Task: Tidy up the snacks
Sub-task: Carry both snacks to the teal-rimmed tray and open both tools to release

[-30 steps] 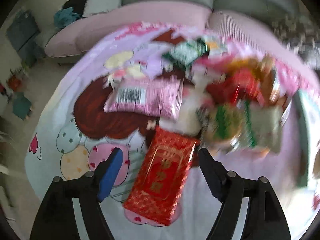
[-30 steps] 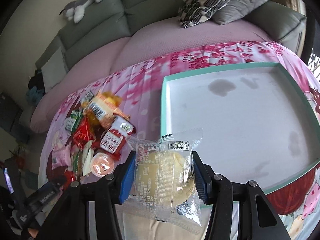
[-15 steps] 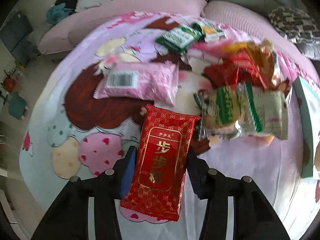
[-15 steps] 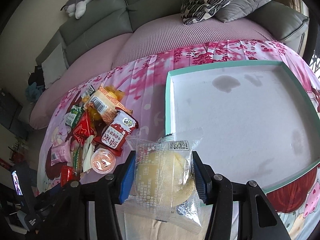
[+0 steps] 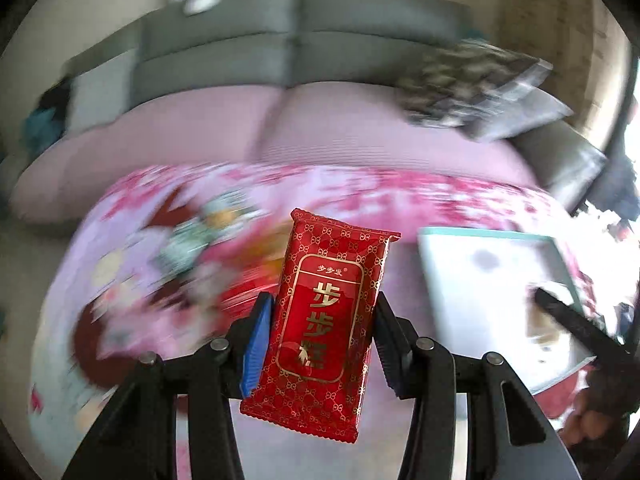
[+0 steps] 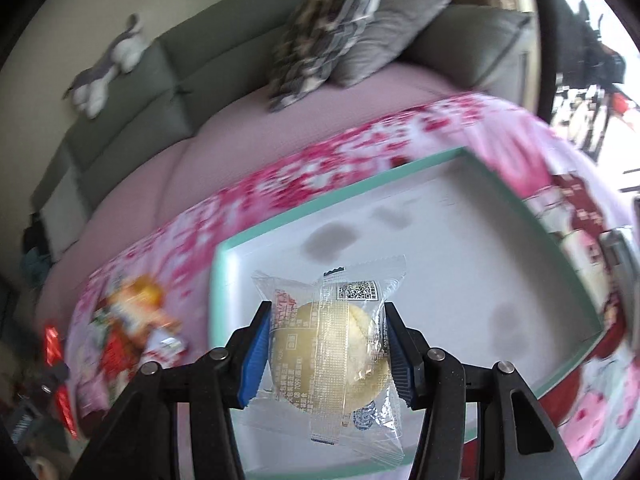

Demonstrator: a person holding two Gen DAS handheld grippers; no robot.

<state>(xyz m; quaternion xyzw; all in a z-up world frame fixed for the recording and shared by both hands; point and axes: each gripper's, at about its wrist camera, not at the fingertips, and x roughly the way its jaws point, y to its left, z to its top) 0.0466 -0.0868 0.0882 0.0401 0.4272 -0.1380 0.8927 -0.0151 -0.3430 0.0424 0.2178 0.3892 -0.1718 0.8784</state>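
Left of the tray (image 5: 436,280), our left gripper (image 5: 318,332) clamps the red packet (image 5: 324,316) upright, its long axis pointing toward the sofa (image 5: 280,56); our right gripper (image 6: 326,354) clamps the clear-wrapped cake (image 6: 332,356) above the tray's floor.

Grey-green sofa (image 6: 132,120) across upper frame w/ pink seat cover (image 6: 248,140). Grey & white plush toy (image 6: 108,68) lies on sofa back, upper left. Patterned cushion (image 6: 324,28) leans vs. plain grey cushion (image 6: 392,20), top centre. Pink floral cloth (image 6: 304,168) spread below, blurred.
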